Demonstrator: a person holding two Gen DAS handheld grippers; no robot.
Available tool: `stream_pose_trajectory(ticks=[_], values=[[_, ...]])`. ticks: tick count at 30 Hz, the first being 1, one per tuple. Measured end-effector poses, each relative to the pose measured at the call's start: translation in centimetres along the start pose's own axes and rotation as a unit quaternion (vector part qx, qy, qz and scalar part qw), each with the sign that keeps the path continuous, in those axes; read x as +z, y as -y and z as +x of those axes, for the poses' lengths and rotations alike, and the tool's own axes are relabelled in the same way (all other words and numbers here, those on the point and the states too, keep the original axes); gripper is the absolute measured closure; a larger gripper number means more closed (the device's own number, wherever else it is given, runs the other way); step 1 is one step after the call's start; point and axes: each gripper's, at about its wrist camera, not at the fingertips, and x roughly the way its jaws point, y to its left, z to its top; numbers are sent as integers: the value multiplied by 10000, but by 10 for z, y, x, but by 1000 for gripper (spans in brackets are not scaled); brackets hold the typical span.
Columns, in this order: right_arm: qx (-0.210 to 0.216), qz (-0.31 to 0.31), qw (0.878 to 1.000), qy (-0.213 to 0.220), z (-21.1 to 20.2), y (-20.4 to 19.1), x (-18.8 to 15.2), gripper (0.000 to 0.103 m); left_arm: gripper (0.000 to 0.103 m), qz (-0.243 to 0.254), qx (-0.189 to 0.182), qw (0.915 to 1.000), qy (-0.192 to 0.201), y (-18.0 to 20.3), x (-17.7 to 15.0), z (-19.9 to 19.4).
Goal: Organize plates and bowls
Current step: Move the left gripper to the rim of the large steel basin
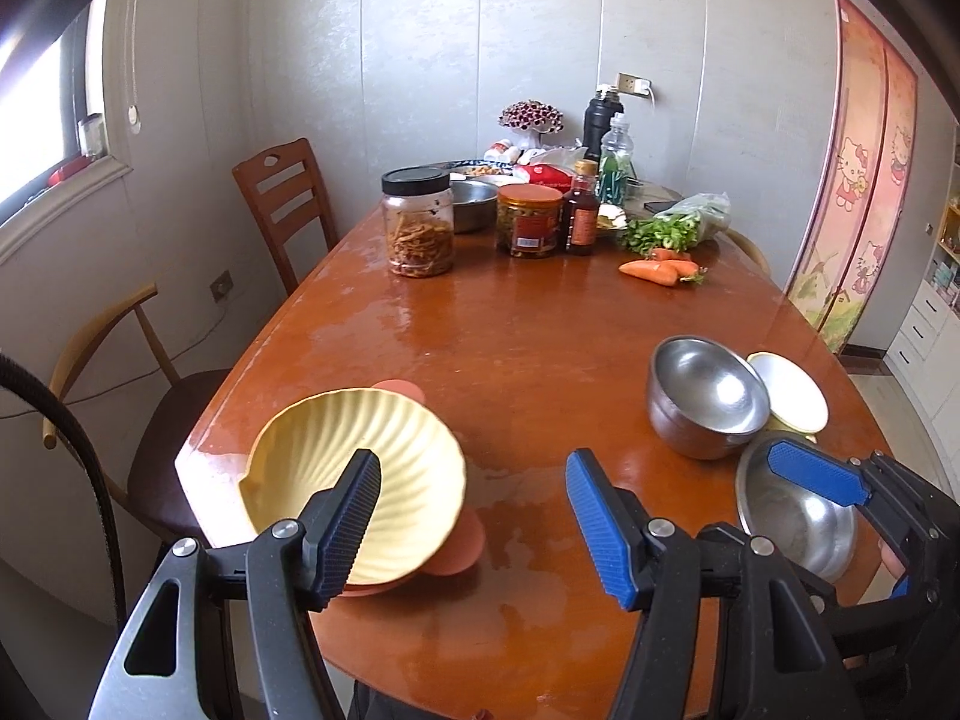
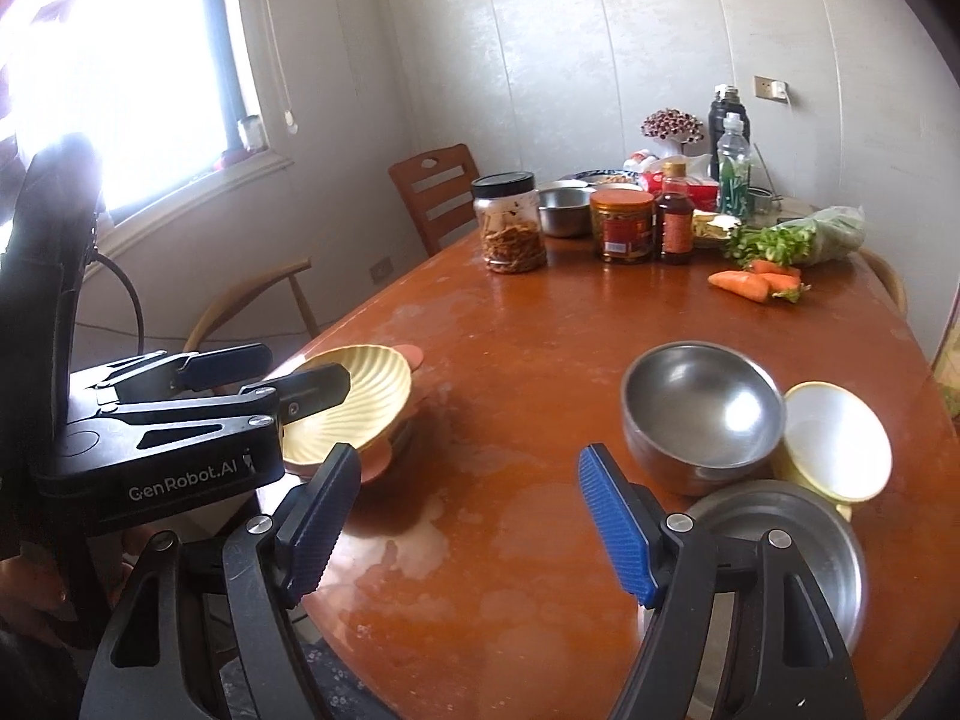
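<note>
A yellow shell-shaped bowl (image 1: 360, 480) rests tilted on an orange plate (image 1: 456, 552) at the table's near left; it also shows in the right wrist view (image 2: 360, 402). My left gripper (image 1: 474, 516) is open, its left finger over the bowl's near rim. At the near right stand a deep steel bowl (image 1: 705, 396), a white-and-yellow bowl (image 1: 792, 393) leaning on it, and a shallow steel bowl (image 1: 798, 522). My right gripper (image 2: 471, 525) is open and empty above bare table, left of the shallow steel bowl (image 2: 798, 534).
The far end of the wooden table (image 1: 528, 324) holds jars (image 1: 420, 222), a sauce bottle (image 1: 581, 210), a steel bowl (image 1: 471, 204), carrots (image 1: 657, 270) and greens (image 1: 678, 228). Two chairs (image 1: 282, 204) stand along the left side.
</note>
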Motion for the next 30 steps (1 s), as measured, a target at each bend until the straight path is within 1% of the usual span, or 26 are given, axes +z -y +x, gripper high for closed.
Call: stream_pose_trajectory(ticks=[13, 23, 27, 30], values=[[-250, 82, 9995, 156, -22, 29, 1, 26, 39, 162, -165, 9997, -52, 35, 3, 9], [-398, 231, 9988, 149, -32, 54, -5, 26, 39, 326, -238, 9991, -151, 57, 2, 16], [-506, 333, 9981, 138, -40, 68, -12, 26, 39, 422, -349, 9983, -213, 69, 0, 20], [-592, 431, 9973, 105, -45, 80, -20, 26, 38, 497, -491, 9970, -329, 81, -4, 27]])
